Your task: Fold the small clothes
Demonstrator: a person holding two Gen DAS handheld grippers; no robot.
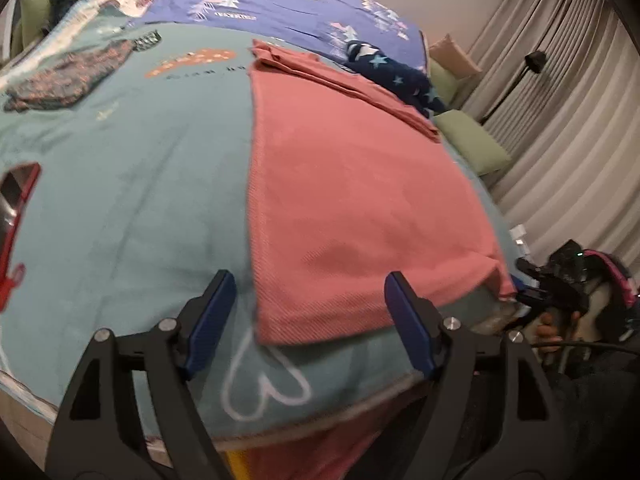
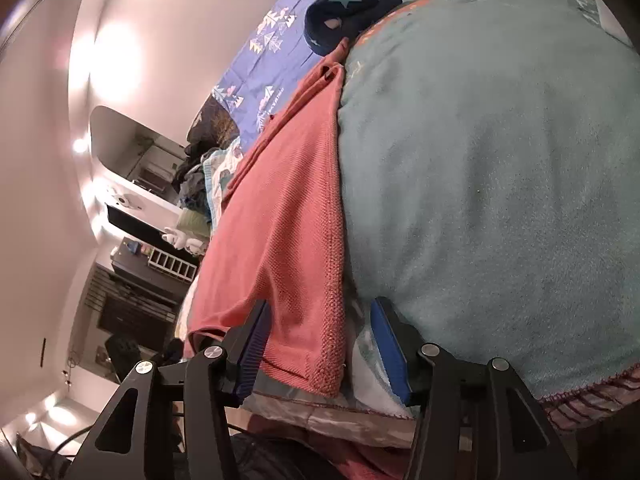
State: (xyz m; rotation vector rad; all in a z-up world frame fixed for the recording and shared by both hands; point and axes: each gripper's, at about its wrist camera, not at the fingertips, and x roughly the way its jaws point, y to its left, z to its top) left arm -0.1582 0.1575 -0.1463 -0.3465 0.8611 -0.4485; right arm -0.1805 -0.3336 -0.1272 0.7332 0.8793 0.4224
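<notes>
A pink knit garment (image 1: 352, 200) lay flat on the teal blanket (image 1: 132, 184) covering the bed, already doubled once along its far end, its near hem reaching almost to the bed's edge. The left hand-held gripper (image 1: 310, 322) hung just over the near left corner of that hem, its jaws wide apart and holding nothing. The right hand-held gripper (image 2: 318, 350), rolled onto its side, had the near right corner of the garment (image 2: 280, 240) lying between its blue pads, yet the jaws stood apart and neither pad (image 2: 252, 352) appeared to press the cloth.

By the look of it, the step in hand was taking both near corners for the next fold. That would call for closing each pair of jaws on the hem alone, clear of the blanket beneath, then lifting the two corners together and carrying them toward the far end.

Much was uncertain. In the left view the right gripper (image 1: 552, 284) showed only as a dark, blurred shape at the frame's edge. How many layers the garment had near the far fold could not be counted. The dark star-printed cloth (image 1: 400, 76) beyond it and the patterned piece (image 1: 68, 80) at far left might be further clothes, but their form was unclear.
</notes>
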